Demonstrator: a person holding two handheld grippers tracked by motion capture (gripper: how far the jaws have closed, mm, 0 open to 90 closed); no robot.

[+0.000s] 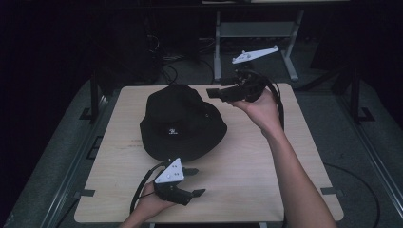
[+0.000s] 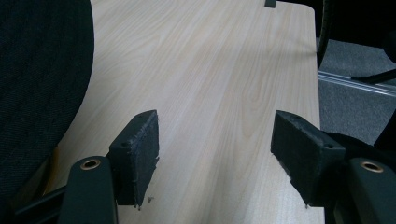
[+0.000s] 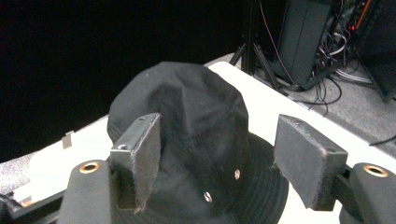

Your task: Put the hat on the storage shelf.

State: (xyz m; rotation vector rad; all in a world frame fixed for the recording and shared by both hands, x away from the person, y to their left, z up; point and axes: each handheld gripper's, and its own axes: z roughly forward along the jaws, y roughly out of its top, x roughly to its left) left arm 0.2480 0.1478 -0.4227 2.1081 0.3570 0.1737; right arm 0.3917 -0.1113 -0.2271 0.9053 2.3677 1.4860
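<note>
Item: black bucket hat (image 1: 183,122), crown up, brim flat on the tabletop (image 1: 247,161), set toward the far left quarter. It is near round, so we record no long axis; the small white logo faces our near edge and two metal eyelets sit on the side turned to the right tongs.

Right tongs (image 1: 215,92): raised above the far edge, pointing left at the crown, jaws standing apart with nothing between the pads. In the right gripper view the hat (image 3: 196,140) lies straight ahead and below, framed between the two pads (image 3: 144,154).

Left tongs (image 1: 196,182): just off the near brim, pointing right across bare tabletop (image 2: 224,93), jaws wide and empty; the hat (image 2: 42,84) lies off to their left.

Judgement: both tongs are near; the right pair is already aimed at the hat, and we judge it better placed.
</note>
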